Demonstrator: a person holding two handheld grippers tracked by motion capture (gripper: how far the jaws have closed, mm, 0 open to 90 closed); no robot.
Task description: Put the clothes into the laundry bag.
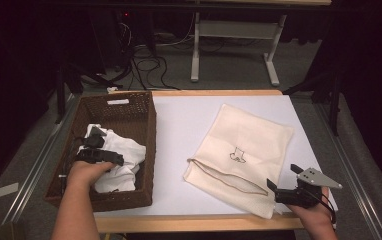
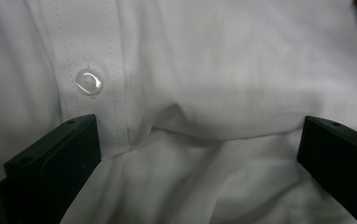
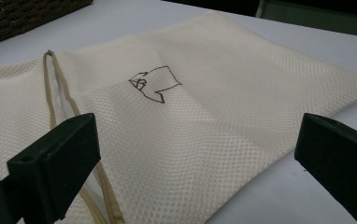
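Left gripper in wicker basket, jaws wide apart over white shirt, gripping nothing. Right gripper at near edge of mesh laundry bag on counter, jaws wide, empty.

basket wall between shirt, bag

1. A white-topped table with a pale wooden edge fills the foreground, flanked by grey metal rails.
2. Beyond it lies a grey carpeted floor strewn with tangled black cables.
3. A white metal desk frame stands on that floor.
4. The surroundings are dark; light falls mainly on the tabletop.
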